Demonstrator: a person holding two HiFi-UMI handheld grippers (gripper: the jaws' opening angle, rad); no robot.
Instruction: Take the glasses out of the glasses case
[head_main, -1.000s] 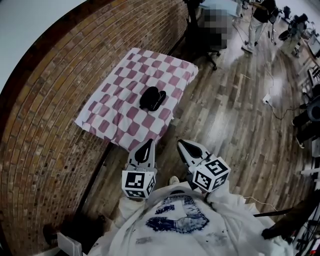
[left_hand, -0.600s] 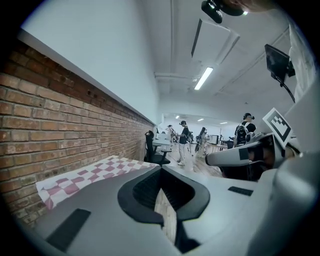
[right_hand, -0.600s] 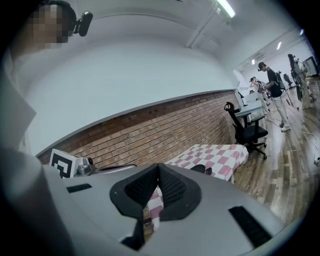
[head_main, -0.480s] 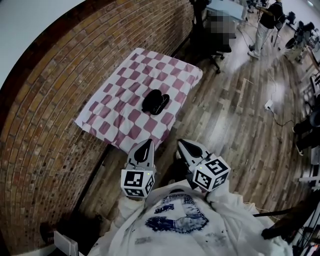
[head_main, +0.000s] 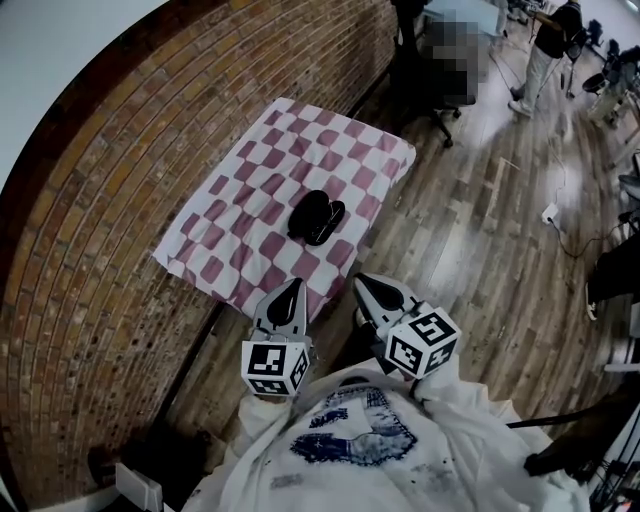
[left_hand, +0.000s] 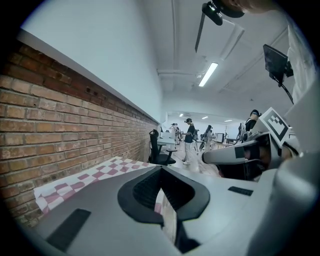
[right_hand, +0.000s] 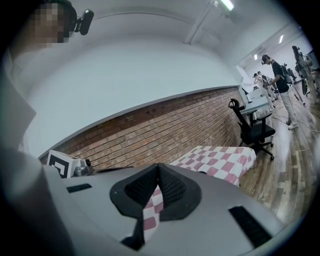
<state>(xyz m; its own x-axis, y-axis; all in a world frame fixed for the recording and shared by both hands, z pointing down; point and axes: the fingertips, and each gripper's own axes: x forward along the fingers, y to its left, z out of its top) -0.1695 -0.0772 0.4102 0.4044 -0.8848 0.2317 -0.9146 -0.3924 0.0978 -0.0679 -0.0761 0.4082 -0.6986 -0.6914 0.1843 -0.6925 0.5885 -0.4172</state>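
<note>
Left gripper (head_main: 292, 288) low centre, jaws shut and empty; desk (head_main: 250, 190) and black glasses case (head_main: 316, 216) sit lower in frame than a second ago; right gripper (head_main: 363, 287) jaws likewise shut and empty, so approach only, case untouched.

The head view looks steeply down from above the person's chest, well back from the table (head_main: 250, 200) standing against the brick wall (head_main: 110, 210); the left gripper (head_main: 290, 290) view looks almost level along that wall from low beside the table's near edge; the right gripper (head_main: 366, 286) view, equally low, angles toward the wall; all three share table and wall.
</note>
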